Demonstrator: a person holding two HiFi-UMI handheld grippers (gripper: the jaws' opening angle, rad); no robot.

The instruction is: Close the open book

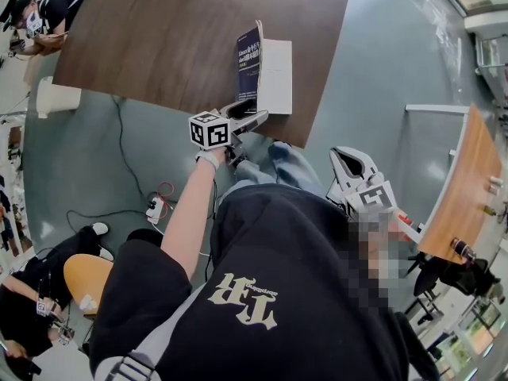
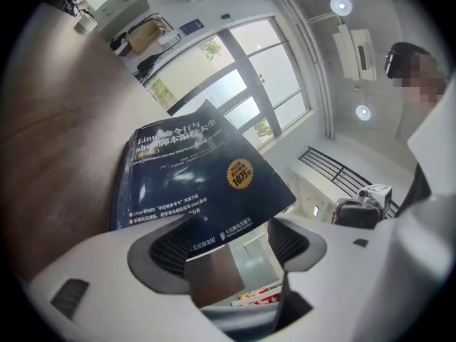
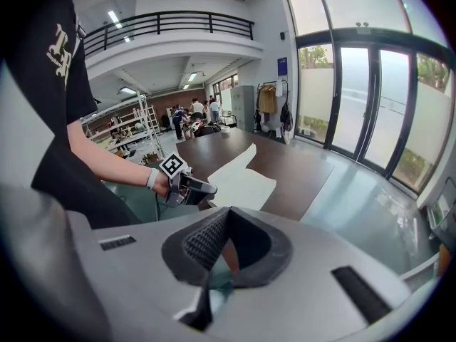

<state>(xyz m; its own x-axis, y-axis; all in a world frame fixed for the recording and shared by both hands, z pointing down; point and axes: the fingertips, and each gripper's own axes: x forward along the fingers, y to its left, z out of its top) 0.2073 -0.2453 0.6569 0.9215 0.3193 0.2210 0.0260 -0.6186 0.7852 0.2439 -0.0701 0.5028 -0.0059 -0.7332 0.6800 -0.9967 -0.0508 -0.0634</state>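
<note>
The book (image 1: 266,70) lies open near the front edge of the bench (image 1: 159,38). Its pages (image 1: 277,74) are flat and its dark blue cover (image 1: 248,60) is raised nearly upright. From the head view, the left tool (image 1: 252,111) reaches to the book's near end, but its jaws cannot be read there.

The left gripper view shows them. The left tool (image 2: 228,244) is released, jaws well apart, and the lower edge of the cover (image 2: 199,177) sits between them, close against the left pad. Only this view shows the cover's printed face.

The right gripper view looks across from the other side. It shows the white pages (image 3: 239,184) and the white inside of the raised cover, with the left tool (image 3: 206,189) at the book's end. The right tool (image 3: 228,237) is clenched on nothing. In the head view the right tool (image 1: 347,163) is held low by the person's body, well apart from the bench.
</note>
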